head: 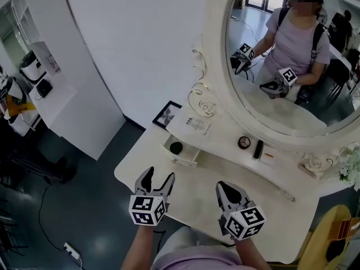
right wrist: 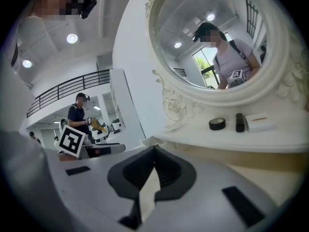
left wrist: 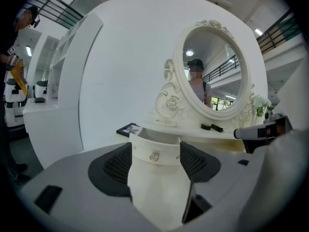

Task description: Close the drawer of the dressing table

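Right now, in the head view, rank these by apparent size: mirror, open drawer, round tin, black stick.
1. mirror
2. open drawer
3. round tin and black stick: both small and look about alike, so I won't rank them.

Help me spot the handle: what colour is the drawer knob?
The knob is silvery; clearest in the left gripper view.

bare tabletop (head: pixel 198 176) between left gripper (head: pixel 159 174) and drawer (head: pixel 181 160)
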A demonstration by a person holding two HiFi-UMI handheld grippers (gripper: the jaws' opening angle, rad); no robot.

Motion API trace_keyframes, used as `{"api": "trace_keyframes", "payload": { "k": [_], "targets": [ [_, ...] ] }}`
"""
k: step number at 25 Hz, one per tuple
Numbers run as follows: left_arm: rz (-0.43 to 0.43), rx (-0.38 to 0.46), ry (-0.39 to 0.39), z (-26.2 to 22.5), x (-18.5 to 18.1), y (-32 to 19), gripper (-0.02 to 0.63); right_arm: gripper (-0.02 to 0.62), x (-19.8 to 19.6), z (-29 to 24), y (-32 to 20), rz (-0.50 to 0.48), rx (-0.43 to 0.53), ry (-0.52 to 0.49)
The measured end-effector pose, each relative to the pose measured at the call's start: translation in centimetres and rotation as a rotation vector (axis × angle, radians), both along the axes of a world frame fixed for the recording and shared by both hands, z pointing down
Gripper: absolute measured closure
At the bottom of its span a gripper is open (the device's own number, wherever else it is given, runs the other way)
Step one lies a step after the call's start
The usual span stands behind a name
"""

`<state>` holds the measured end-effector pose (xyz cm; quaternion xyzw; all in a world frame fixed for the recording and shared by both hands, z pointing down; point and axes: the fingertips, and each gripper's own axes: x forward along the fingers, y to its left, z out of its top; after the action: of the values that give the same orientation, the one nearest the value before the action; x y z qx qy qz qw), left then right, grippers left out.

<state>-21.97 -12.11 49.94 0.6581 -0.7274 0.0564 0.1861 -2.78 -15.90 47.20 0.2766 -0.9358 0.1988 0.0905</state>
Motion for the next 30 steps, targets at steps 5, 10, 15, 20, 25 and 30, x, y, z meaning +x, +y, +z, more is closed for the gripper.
{"api": "trace_keyframes", "payload": {
  "k": [5,10,15,20,25,30],
  "targets": [
    [0.072,-0.034,-0.009,1.3,0.7,-2.1,0.295,0.592,0.5,0.5,-0.8,0.049,-0.018,0.015],
    [0.145,-0.064,-0.009,2.8,0.8,-4.1,0.295,0.592,0.3,0.7,-1.5,0.12,-0.025,0.036],
    [0.192,-0.107,-0.011,4.8,0.5,-5.4,0.309,0.592,-0.2,1.0,-1.5,0.173,-0.036,0.054],
    [0.233,-0.137,-0.008,6.2,0.5,-6.0,0.35,0.592,-0.2,2.0,-0.8,0.222,-0.069,0.075],
    [0.268,-0.159,-0.009,7.3,0.4,-6.6,0.387,0.592,-0.5,2.3,-1.0,0.255,-0.077,0.08],
    [0.281,-0.168,-0.01,7.8,0.4,-6.9,0.432,0.592,-0.7,2.5,-0.9,0.275,-0.085,0.088]
  ]
}}
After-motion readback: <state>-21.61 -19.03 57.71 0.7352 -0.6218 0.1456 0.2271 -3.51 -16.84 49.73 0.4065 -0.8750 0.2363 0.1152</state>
